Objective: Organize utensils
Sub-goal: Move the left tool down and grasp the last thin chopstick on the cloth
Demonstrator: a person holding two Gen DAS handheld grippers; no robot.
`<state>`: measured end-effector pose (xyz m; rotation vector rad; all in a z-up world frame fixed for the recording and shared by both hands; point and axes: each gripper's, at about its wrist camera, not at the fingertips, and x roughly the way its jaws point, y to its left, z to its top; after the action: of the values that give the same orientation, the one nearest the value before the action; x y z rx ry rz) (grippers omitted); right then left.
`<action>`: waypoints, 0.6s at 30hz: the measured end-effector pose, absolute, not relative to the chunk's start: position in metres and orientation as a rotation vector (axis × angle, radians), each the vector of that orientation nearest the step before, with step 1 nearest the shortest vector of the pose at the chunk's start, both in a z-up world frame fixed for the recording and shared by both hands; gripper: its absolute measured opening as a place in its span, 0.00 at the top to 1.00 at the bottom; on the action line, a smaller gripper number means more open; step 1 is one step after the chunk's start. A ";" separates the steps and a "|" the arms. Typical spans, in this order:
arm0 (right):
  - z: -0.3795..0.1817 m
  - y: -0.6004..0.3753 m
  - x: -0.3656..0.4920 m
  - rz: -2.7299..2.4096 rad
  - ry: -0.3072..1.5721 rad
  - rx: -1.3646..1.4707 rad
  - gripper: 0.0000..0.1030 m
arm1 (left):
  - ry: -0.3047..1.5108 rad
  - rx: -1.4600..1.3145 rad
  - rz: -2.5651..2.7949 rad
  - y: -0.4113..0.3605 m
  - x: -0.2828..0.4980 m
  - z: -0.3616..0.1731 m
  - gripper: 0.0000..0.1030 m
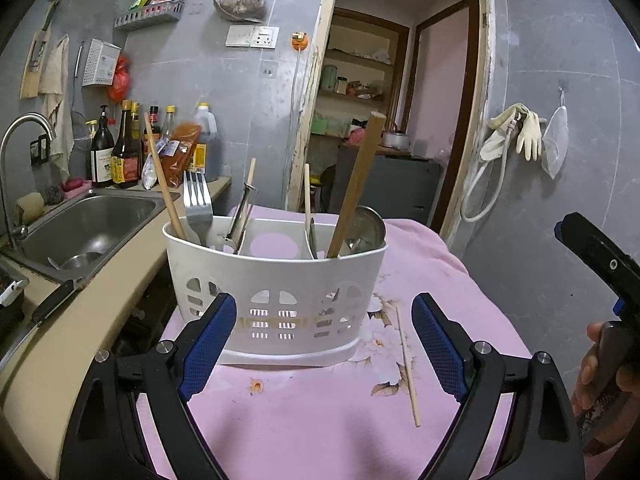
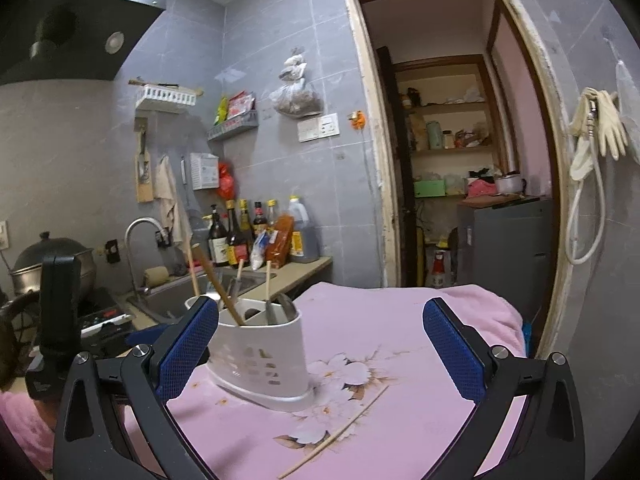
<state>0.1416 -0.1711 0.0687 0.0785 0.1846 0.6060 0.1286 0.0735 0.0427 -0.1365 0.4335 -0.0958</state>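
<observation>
A white plastic utensil caddy [image 1: 276, 284] [image 2: 260, 360] stands on a pink flowered cloth. It holds a fork [image 1: 197, 204], wooden chopsticks [image 1: 164, 180], a thick wooden handle [image 1: 356, 188], a metal spoon [image 1: 366, 228] and other utensils. One loose chopstick [image 1: 407, 364] [image 2: 336, 432] lies on the cloth to the caddy's right. My left gripper [image 1: 324, 344] is open just in front of the caddy, with nothing between its blue pads. My right gripper [image 2: 320, 356] is open too, low over the cloth, the caddy by its left finger and the chopstick below.
A steel sink [image 1: 92, 224] with a tap [image 1: 24, 132] and a counter with sauce bottles [image 1: 128, 148] lie to the left. A pot [image 2: 52, 260] sits on a stove at far left. An open doorway [image 2: 460, 160] is behind. A hand holding the right gripper [image 1: 600, 364] shows at right.
</observation>
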 end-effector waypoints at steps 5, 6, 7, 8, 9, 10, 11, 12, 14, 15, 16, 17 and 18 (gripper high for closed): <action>0.057 -0.176 0.139 0.537 0.181 0.098 0.00 | 0.491 -0.128 -0.119 0.070 0.137 0.032 0.17; 0.054 -0.177 0.140 0.527 0.186 0.101 0.00 | 0.511 -0.123 -0.128 0.069 0.141 0.030 0.17; 0.052 -0.178 0.141 0.524 0.193 0.105 0.00 | 0.524 -0.120 -0.136 0.067 0.144 0.028 0.17; 0.052 -0.179 0.142 0.521 0.198 0.107 0.00 | 0.537 -0.119 -0.146 0.065 0.147 0.027 0.17; 0.052 -0.181 0.144 0.519 0.203 0.107 0.00 | 0.548 -0.114 -0.154 0.061 0.149 0.025 0.17; 0.052 -0.183 0.145 0.517 0.205 0.106 0.00 | 0.557 -0.109 -0.159 0.059 0.152 0.024 0.17; 0.053 -0.185 0.146 0.514 0.205 0.106 0.00 | 0.569 -0.102 -0.166 0.056 0.154 0.021 0.17; 0.054 -0.189 0.146 0.508 0.204 0.109 0.00 | 0.582 -0.091 -0.174 0.052 0.156 0.019 0.17; 0.054 -0.195 0.147 0.493 0.204 0.104 0.00 | 0.607 -0.068 -0.188 0.044 0.160 0.014 0.17; 0.053 -0.197 0.148 0.483 0.206 0.100 0.00 | 0.625 -0.057 -0.197 0.039 0.163 0.011 0.17; 0.052 -0.200 0.149 0.473 0.210 0.098 0.00 | 0.639 -0.055 -0.205 0.036 0.166 0.010 0.17; 0.051 -0.204 0.150 0.465 0.216 0.100 0.00 | 0.655 -0.058 -0.214 0.033 0.170 0.008 0.17; 0.050 -0.207 0.152 0.458 0.220 0.104 0.00 | 0.669 -0.062 -0.223 0.029 0.174 0.007 0.17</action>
<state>0.1517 -0.2069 0.0502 0.1039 0.2203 0.4584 0.1737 0.0293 0.0070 -0.0619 0.6686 -0.2227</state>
